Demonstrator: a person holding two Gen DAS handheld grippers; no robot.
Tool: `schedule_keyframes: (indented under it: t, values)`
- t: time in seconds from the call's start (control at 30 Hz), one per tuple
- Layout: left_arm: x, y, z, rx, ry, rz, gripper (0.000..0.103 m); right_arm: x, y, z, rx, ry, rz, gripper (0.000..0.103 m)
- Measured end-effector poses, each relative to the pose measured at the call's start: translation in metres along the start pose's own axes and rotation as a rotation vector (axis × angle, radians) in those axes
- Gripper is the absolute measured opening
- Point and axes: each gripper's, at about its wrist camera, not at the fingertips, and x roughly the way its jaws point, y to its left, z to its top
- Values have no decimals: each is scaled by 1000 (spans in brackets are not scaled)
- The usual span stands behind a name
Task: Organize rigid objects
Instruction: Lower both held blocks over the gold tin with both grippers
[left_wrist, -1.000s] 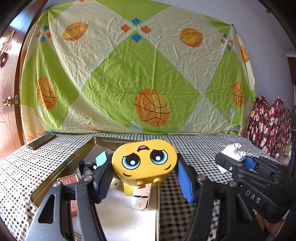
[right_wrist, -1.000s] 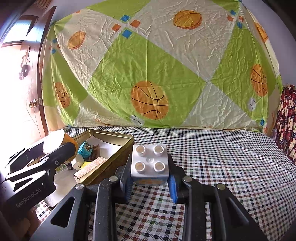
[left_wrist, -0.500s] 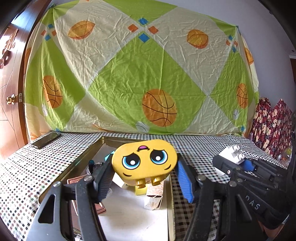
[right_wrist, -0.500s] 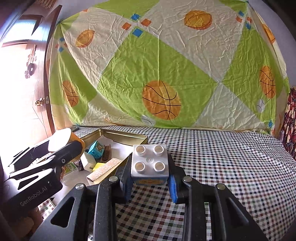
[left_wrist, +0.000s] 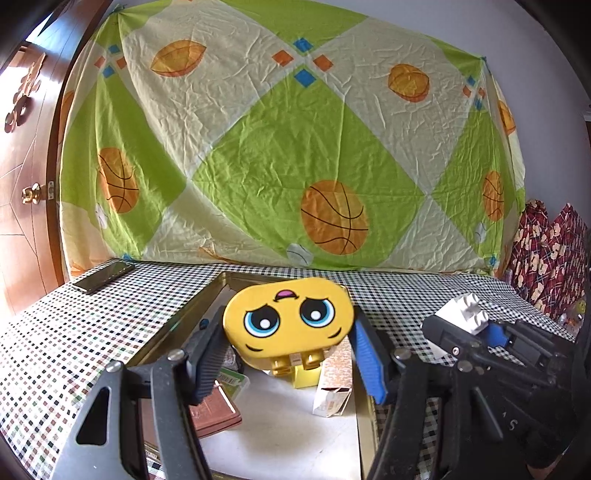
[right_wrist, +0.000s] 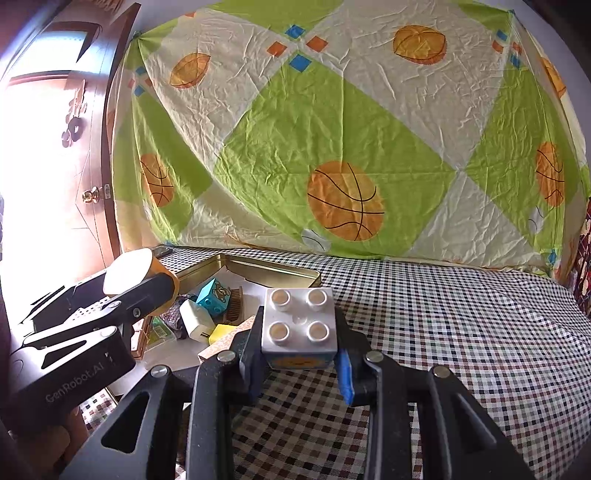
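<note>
Two grippers, each carrying a toy toward an open gold tin (left_wrist: 177, 325) on a checked cloth (right_wrist: 461, 314). Left gripper (left_wrist: 288, 354) pinching a yellow toy (left_wrist: 288, 325) with a sad cartoon face, held above the tin's white floor. Right gripper (right_wrist: 299, 354) pinching a white brick (right_wrist: 299, 325) with four studs, held over the cloth just right of the tin's near corner.

Step in hand, judged: carrying both pieces to the tin for dropping in. Next move calls for lowering the yellow toy onto bare floor and spreading the jaws, then bringing the brick over the rim.

Already in the tin: a teal block (right_wrist: 216, 295), a white plug (right_wrist: 195, 319), a small yellow cube (right_wrist: 221, 330), a patterned box (left_wrist: 332, 384) standing near the right wall, a brown case (left_wrist: 218, 410) and a green packet (left_wrist: 231, 380) at left. Box and cube directly under the yellow toy, so likely in the way. Dark phone (left_wrist: 103, 277) lying on the cloth, well clear at far left. Basketball-print sheet (left_wrist: 295, 147) hanging behind; wooden door (left_wrist: 22, 166) at left.
</note>
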Motion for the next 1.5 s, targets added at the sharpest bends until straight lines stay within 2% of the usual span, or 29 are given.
schedule_keyframes:
  t: [0.4, 0.83, 1.2, 1.5]
  values:
    - [1, 18, 2, -13, 10, 32, 63, 8, 11, 2, -13, 8, 25, 34]
    - [14, 33, 7, 5, 61, 71, 63, 26, 26, 11, -44, 29, 62, 34]
    - [28, 49, 12, 5, 119, 87, 63, 45, 31, 27, -38, 53, 93, 34]
    - [52, 63, 16, -3, 206, 85, 63, 82, 36, 41, -7, 132, 137, 34]
